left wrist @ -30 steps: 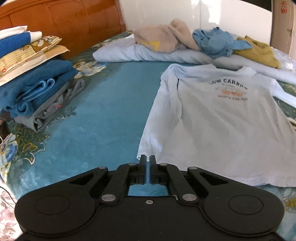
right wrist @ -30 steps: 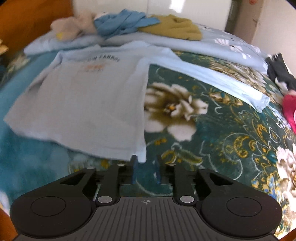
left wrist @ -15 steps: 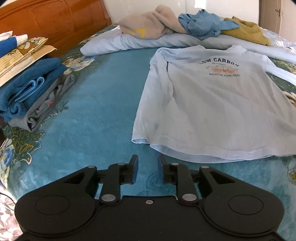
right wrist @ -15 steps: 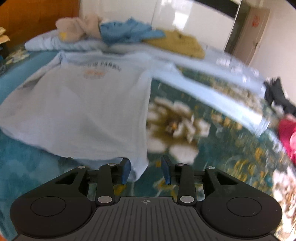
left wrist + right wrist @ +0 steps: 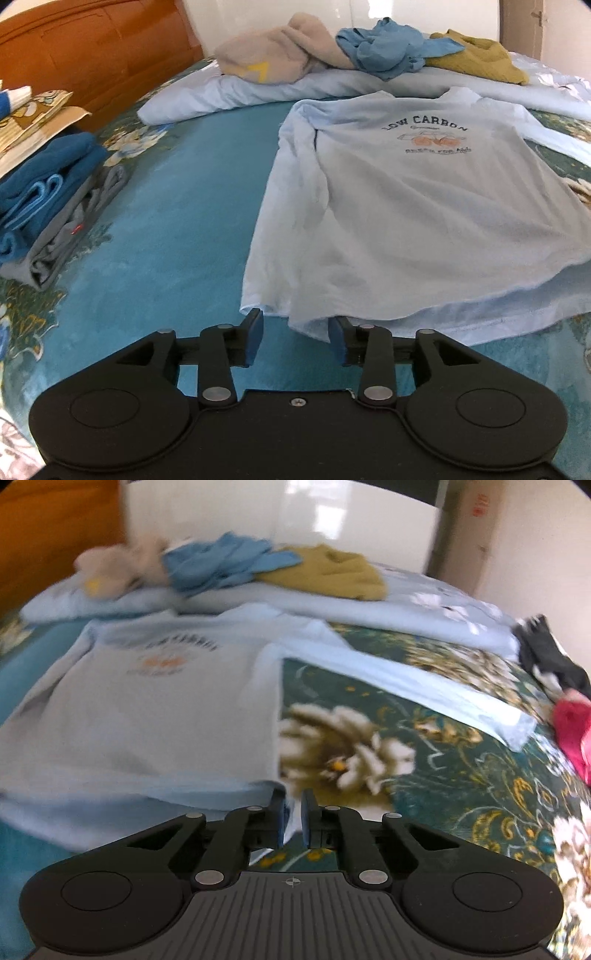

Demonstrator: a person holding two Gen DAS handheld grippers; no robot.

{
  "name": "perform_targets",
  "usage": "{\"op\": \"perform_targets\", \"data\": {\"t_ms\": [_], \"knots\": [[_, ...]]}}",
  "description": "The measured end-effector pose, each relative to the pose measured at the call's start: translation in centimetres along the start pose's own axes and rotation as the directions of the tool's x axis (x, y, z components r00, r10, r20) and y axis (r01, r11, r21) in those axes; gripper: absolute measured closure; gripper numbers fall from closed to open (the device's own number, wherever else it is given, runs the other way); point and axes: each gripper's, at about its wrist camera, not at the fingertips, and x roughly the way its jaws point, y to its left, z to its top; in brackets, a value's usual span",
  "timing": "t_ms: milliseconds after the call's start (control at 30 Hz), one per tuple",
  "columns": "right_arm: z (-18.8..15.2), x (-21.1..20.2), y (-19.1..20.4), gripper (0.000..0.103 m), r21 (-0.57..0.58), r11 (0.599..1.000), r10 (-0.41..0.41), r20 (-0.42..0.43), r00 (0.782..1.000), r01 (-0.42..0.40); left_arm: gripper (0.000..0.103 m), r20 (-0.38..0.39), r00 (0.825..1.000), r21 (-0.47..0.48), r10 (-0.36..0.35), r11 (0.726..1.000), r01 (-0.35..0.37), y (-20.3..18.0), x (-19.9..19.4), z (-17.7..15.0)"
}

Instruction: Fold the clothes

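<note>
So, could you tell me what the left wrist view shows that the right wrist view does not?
Only the left wrist view shows the stack of folded clothes and the open left gripper at the shirt's hem. Only the right wrist view shows the shirt's outstretched sleeve, a black garment, a red garment and the right gripper, nearly closed at the hem's corner. Both show the light blue shirt, the crumpled beige, blue and mustard clothes and the bedspread.
</note>
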Motion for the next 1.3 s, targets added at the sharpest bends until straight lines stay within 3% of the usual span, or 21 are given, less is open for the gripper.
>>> {"op": "perform_targets", "data": {"t_ms": [167,233,500,700,1067,1300], "knots": [[0.8,0.5,-0.7,0.096,0.062,0.998,-0.030,0.002,1.000,0.030,0.068,0.035,0.999,0.032,0.001,0.999,-0.003,-0.9,1.1,0.6],[0.7,0.4,-0.7,0.096,0.055,0.998,-0.042,0.007,0.999,0.042,0.100,0.037,0.999,0.028,0.015,0.999,-0.016,-1.0,1.3,1.0],[0.9,-1.7,-0.7,0.096,0.046,0.996,-0.077,0.049,0.996,0.075,0.101,0.074,0.991,-0.054,0.110,0.993,-0.106,-0.3,-1.6,2.1],[0.8,-3.6,-1.0,0.096,0.063,0.995,-0.086,0.067,0.994,0.082,0.101,0.080,0.988,-0.102,0.131,0.987,-0.123,0.2,-4.1,2.3],[-1.8,-5.1,-1.6,0.096,0.080,0.991,-0.104,0.009,0.995,0.103,0.101,0.044,0.987,-0.091,0.153,0.985,-0.148,-0.5,-5.5,-0.2],[-3.7,-5.3,-2.5,0.096,0.061,0.993,-0.101,-0.061,0.993,0.105,0.100,-0.023,0.990,-0.083,0.138,0.987,-0.140,-0.8,-5.0,-2.4]]}}
